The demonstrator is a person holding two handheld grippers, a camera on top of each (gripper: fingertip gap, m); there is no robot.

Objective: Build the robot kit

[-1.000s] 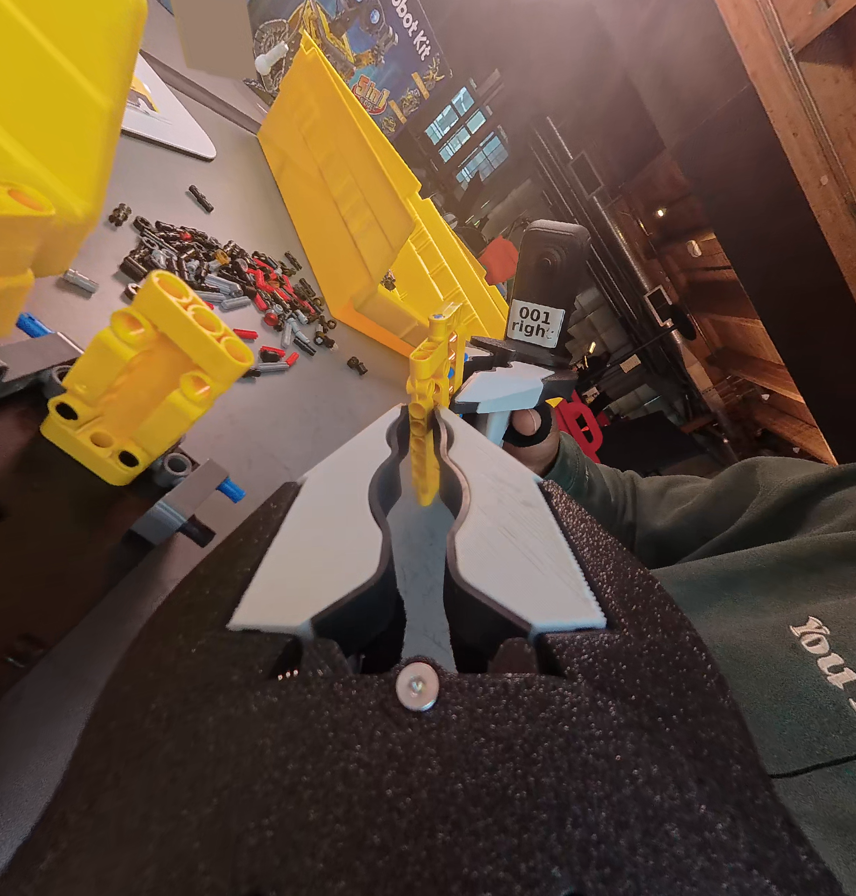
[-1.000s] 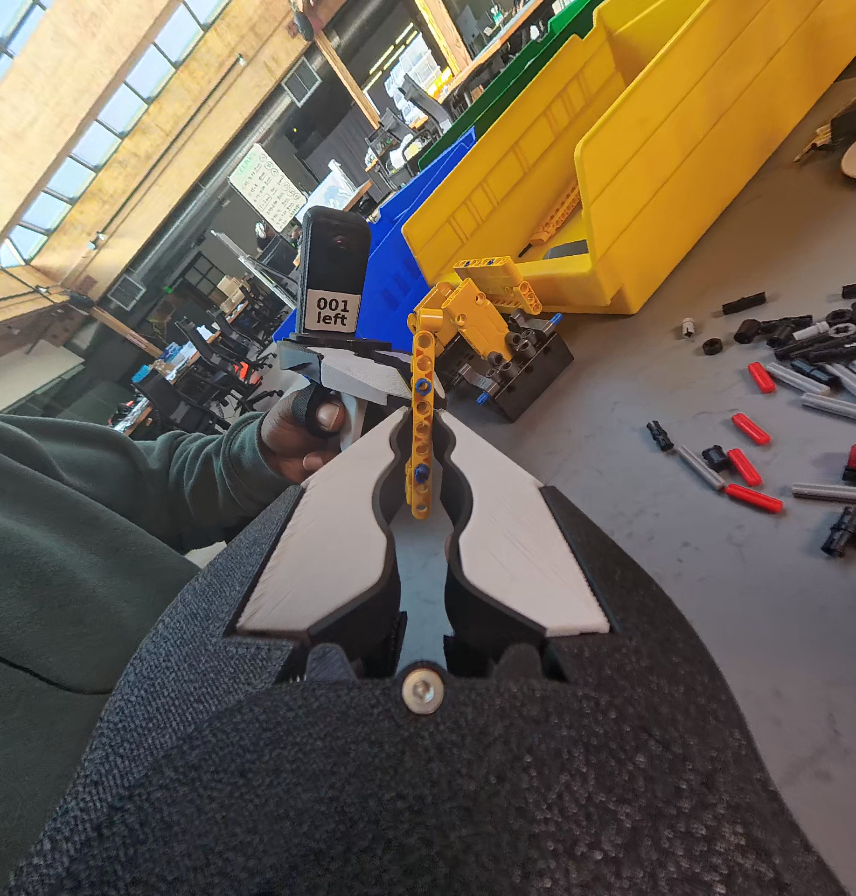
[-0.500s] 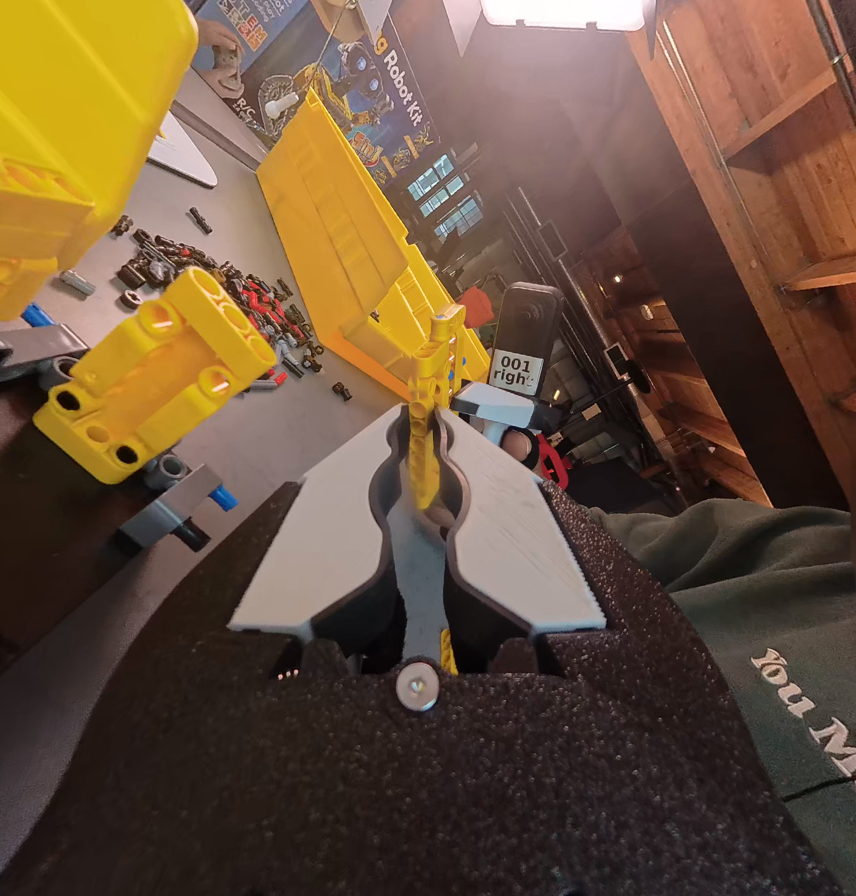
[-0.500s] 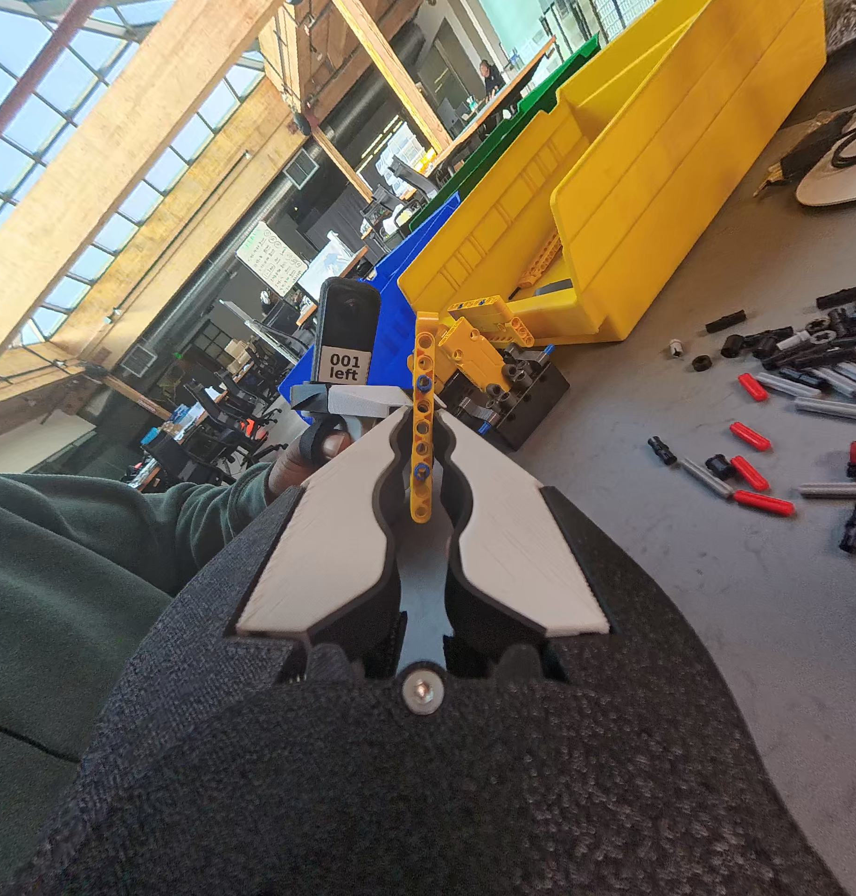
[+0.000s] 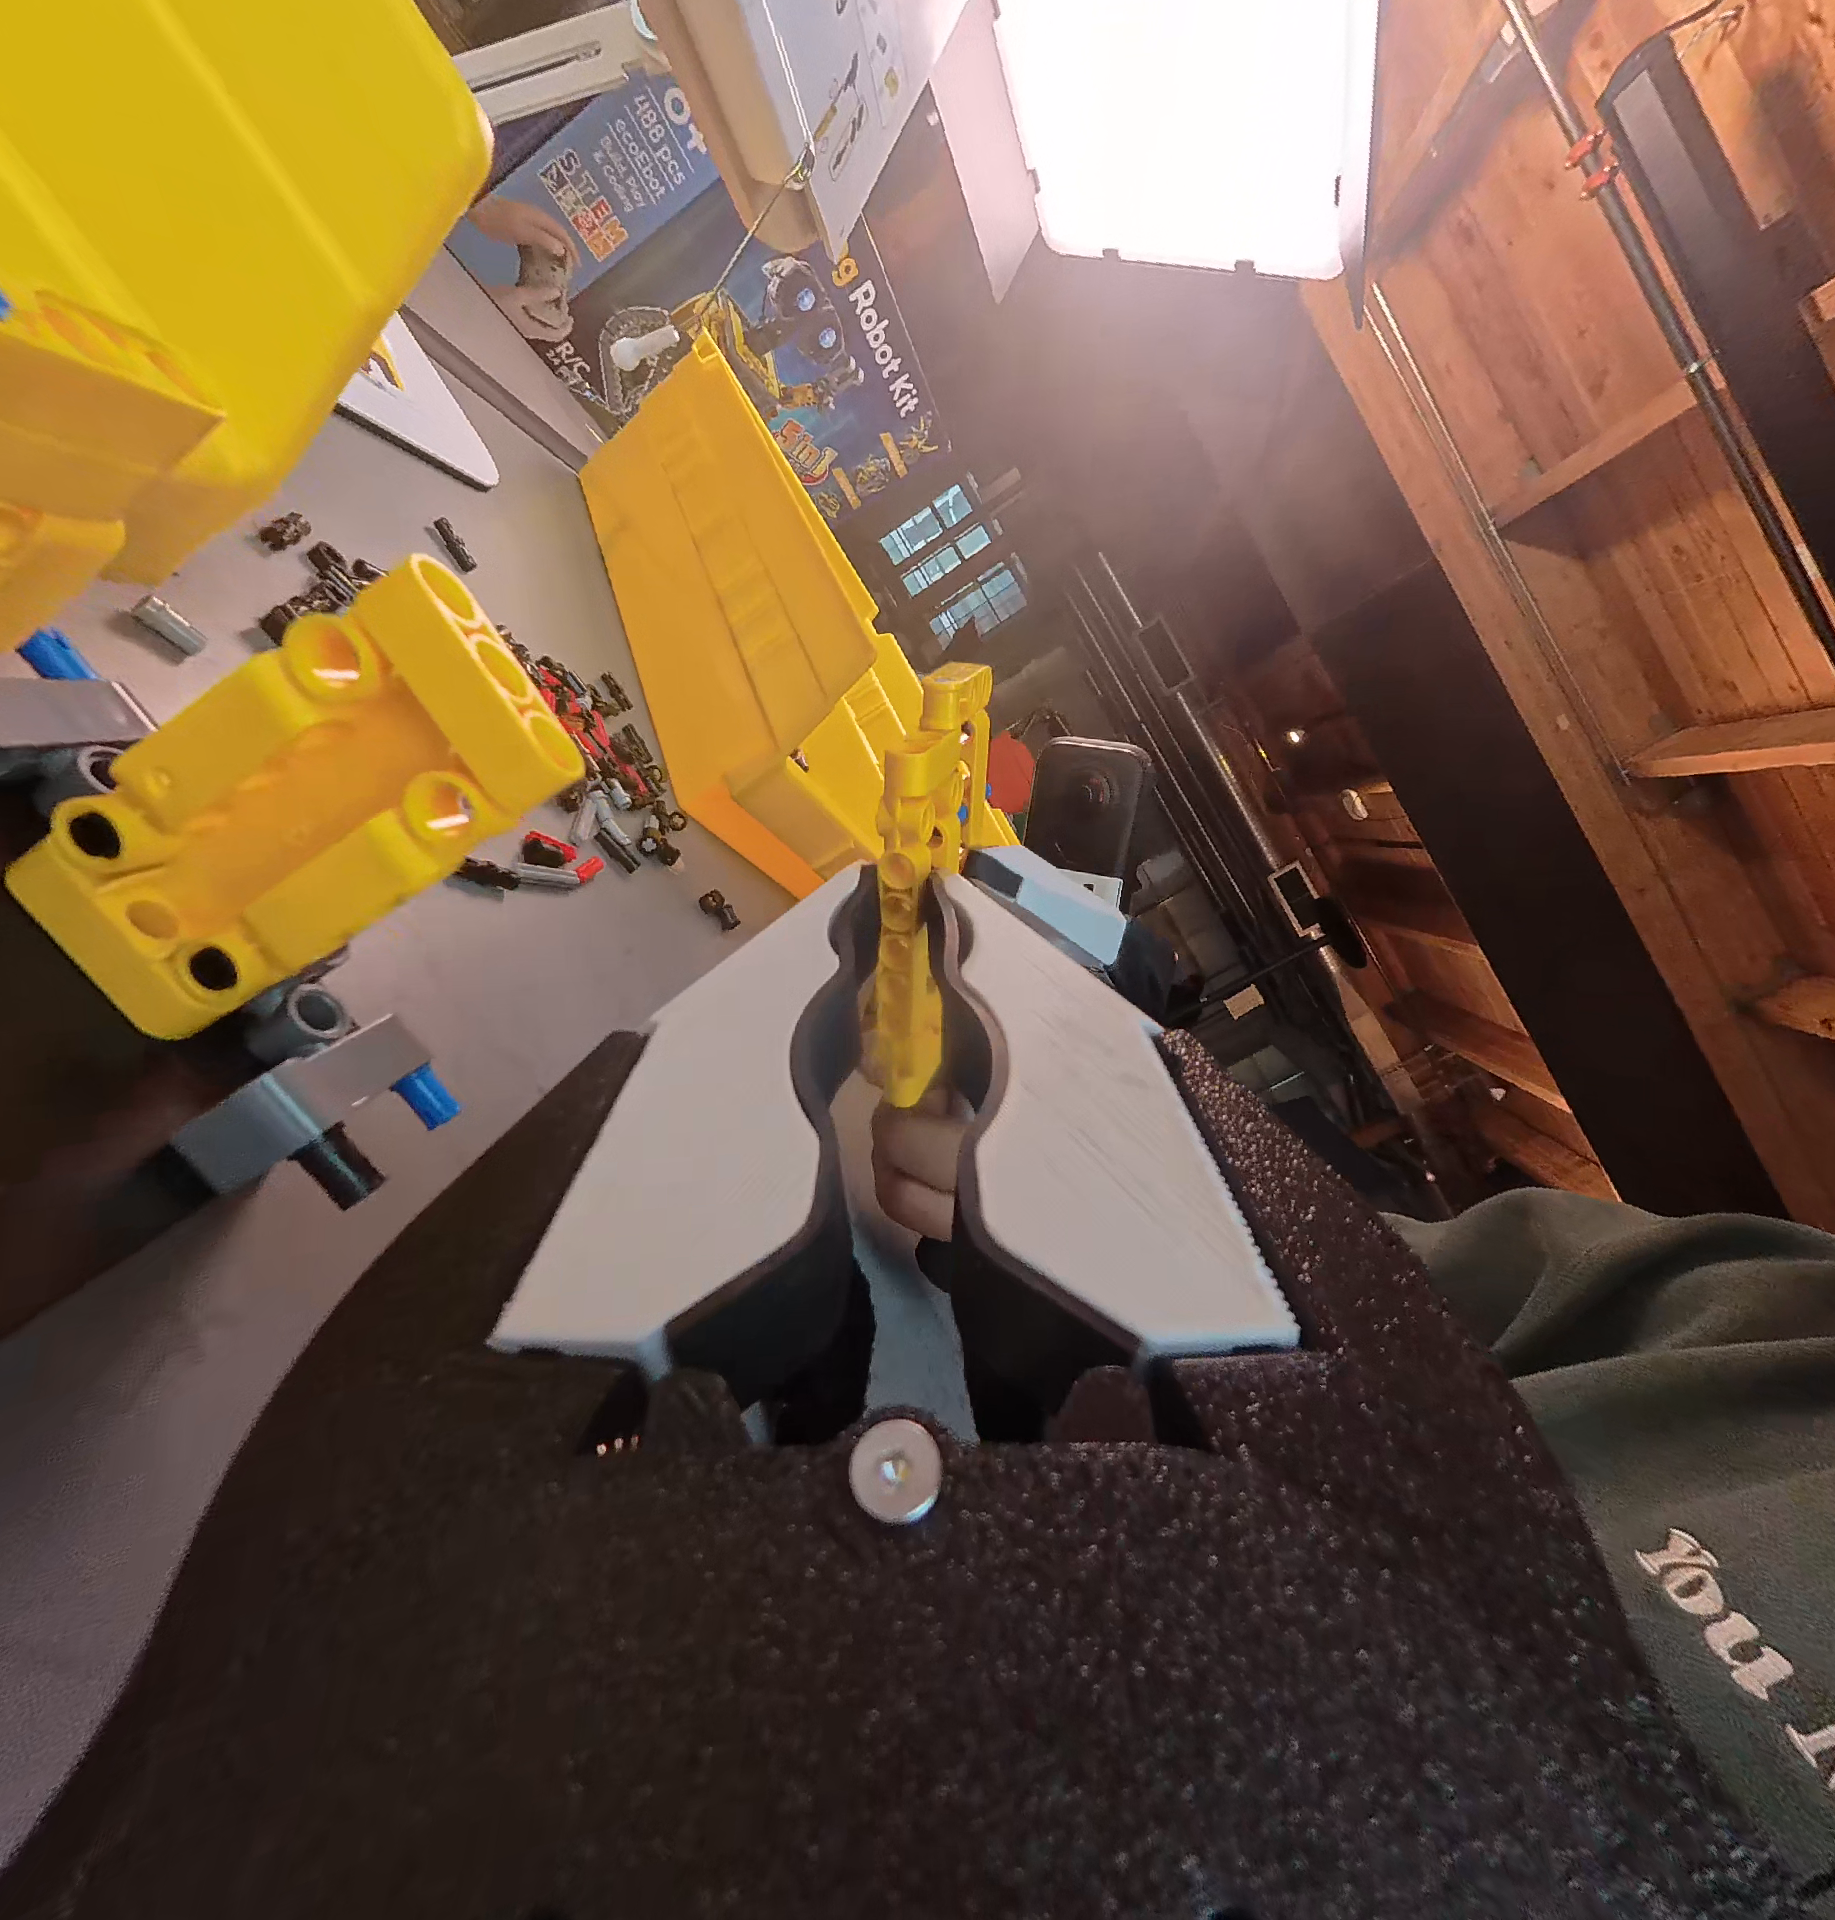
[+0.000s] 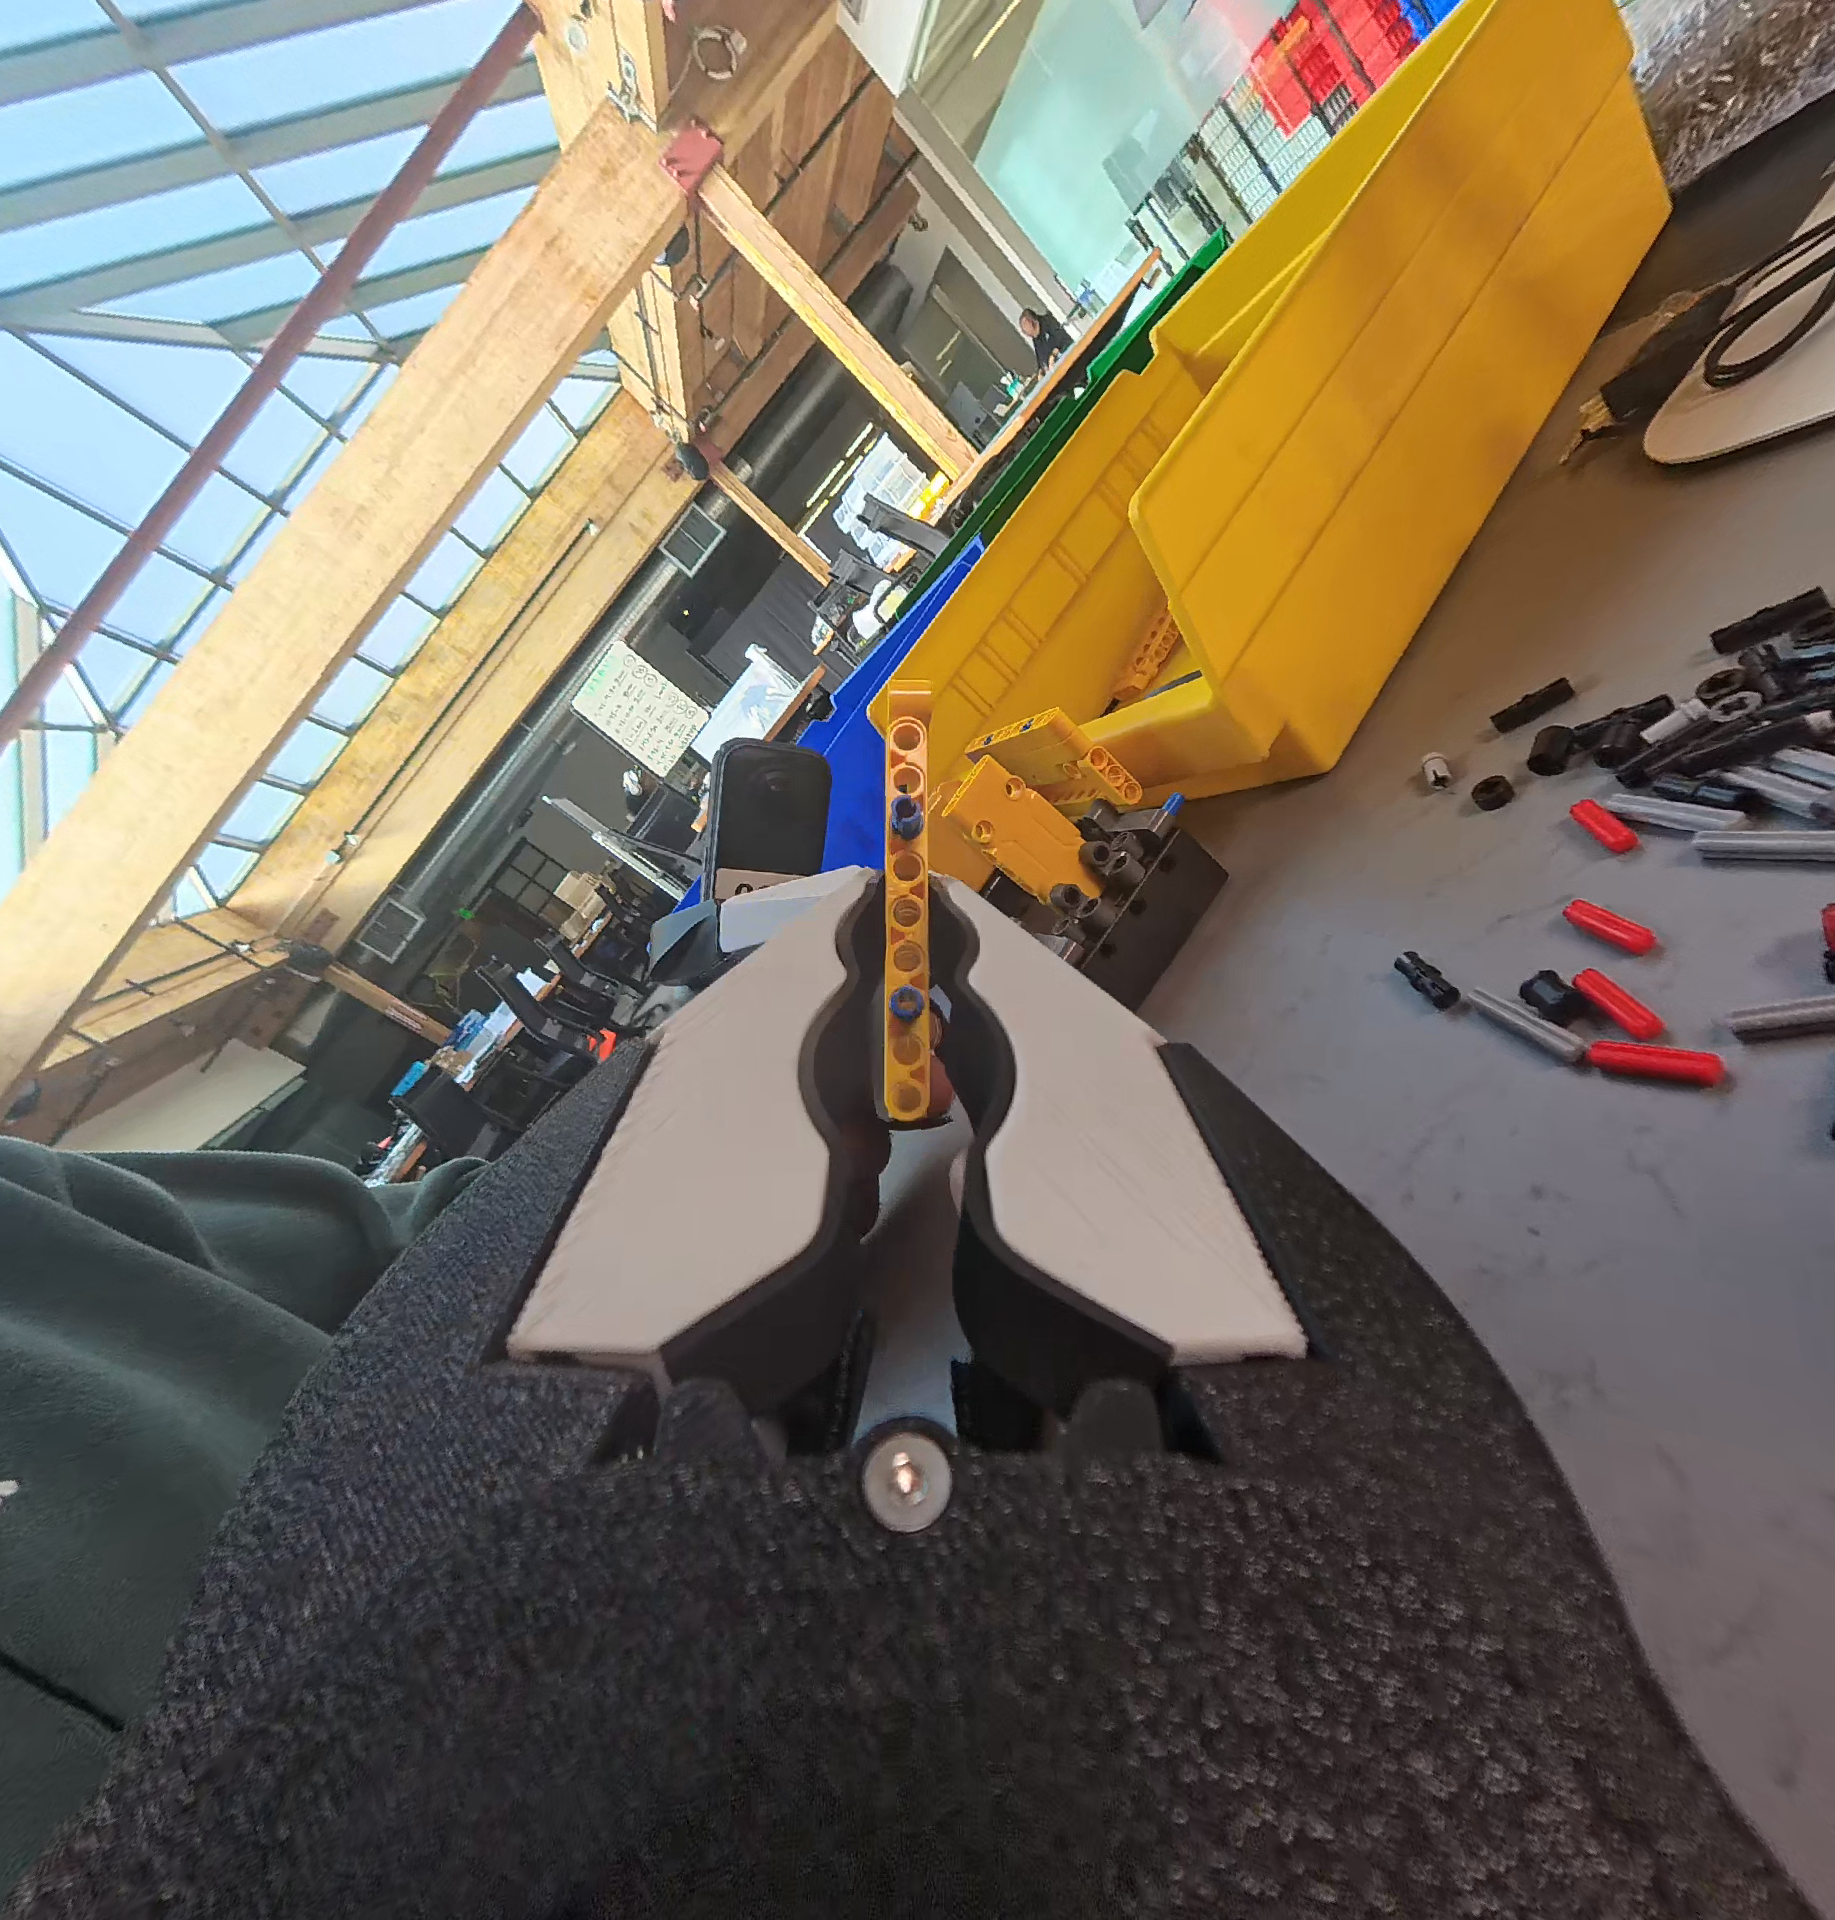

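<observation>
Grey bench (image 6: pixel 1515 1195) under timber beams and skylights carries yellow bins (image 6: pixel 1391 436), scattered red, grey and black pins (image 6: pixel 1619 997), and a partly built yellow-and-black model (image 6: pixel 1079 831) near the bins. Left tongs (image 5: pixel 908 883) are closed on a yellow perforated connector piece (image 5: pixel 908 987), held upright between the tips, with a yellow block of the model (image 5: pixel 300 790) close on the left. Right tongs (image 6: pixel 911 883) are closed on a yellow perforated beam (image 6: pixel 908 914) bearing two blue pins, held upright, the other gripper just beyond it.
</observation>
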